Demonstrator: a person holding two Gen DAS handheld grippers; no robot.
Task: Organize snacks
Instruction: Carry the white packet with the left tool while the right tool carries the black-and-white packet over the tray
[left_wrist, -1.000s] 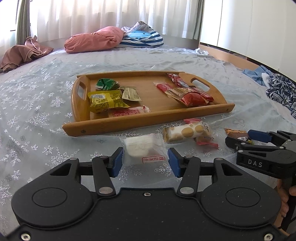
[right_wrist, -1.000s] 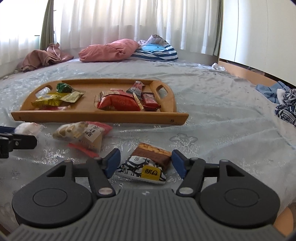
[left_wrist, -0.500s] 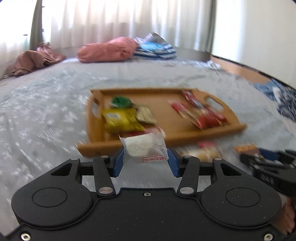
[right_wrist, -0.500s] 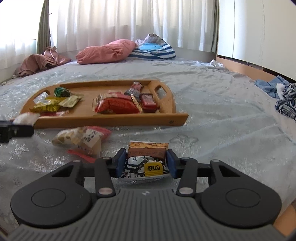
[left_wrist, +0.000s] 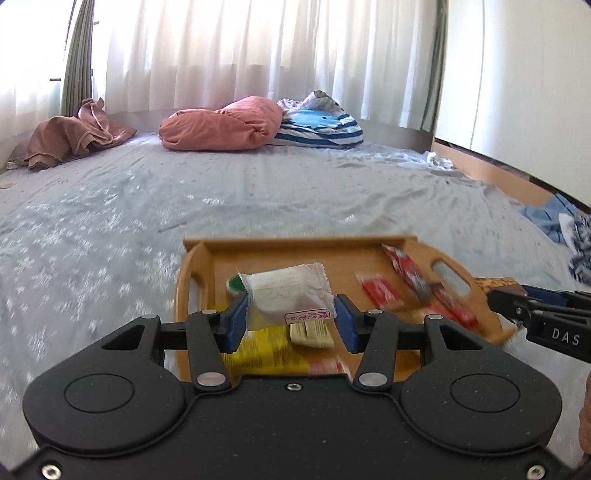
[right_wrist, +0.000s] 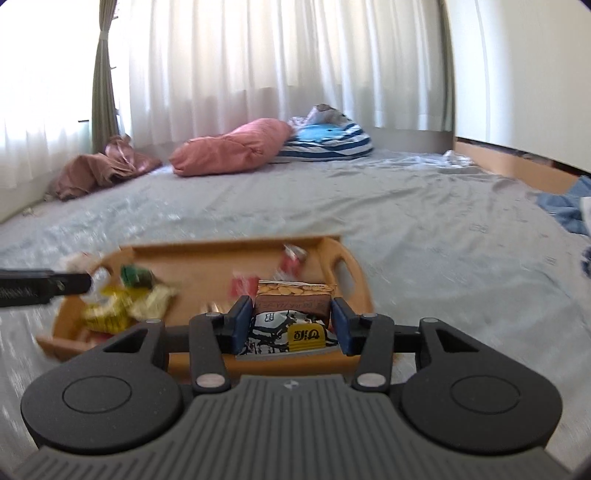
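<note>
**Two grippers, each clamped on a snack packet above a wooden tray**

Left gripper (left_wrist: 291, 322): its blue pads press on both sides of a clear-wrapped white cake (left_wrist: 286, 295), which is held off the bed and stands in front of the wooden tray (left_wrist: 195, 269). Right gripper (right_wrist: 291, 325): its pads are closed on a brown-and-white snack packet (right_wrist: 291, 314) printed with nuts along the top and a yellow label at the bottom; the packet is likewise lifted clear of the surface. In the left wrist view the right gripper also shows at the right edge (left_wrist: 506, 297), with the packet's brown end protruding beyond the tray's right handle.

Tray contents, partly blurred: a yellow packet (left_wrist: 266, 350) and a pale beige packet (left_wrist: 312, 332) lie at the near left, a green-wrapped item (left_wrist: 233, 285) just behind the white cake, and several red wrappers (left_wrist: 380, 291) toward the right handle cut-out (left_wrist: 450, 275). The tray rests on a bed covered with a pale blue snowflake-patterned sheet (left_wrist: 110, 229).

Background: a pink pillow (left_wrist: 221, 125) touches a blue-and-white striped cushion (left_wrist: 321, 127) at the far edge of the bed; a brownish crumpled cloth (left_wrist: 77, 136) lies well apart at the far left. White curtains (left_wrist: 240, 55) hang behind them. Blue clothing (left_wrist: 554, 218) lies at the right side.
</note>
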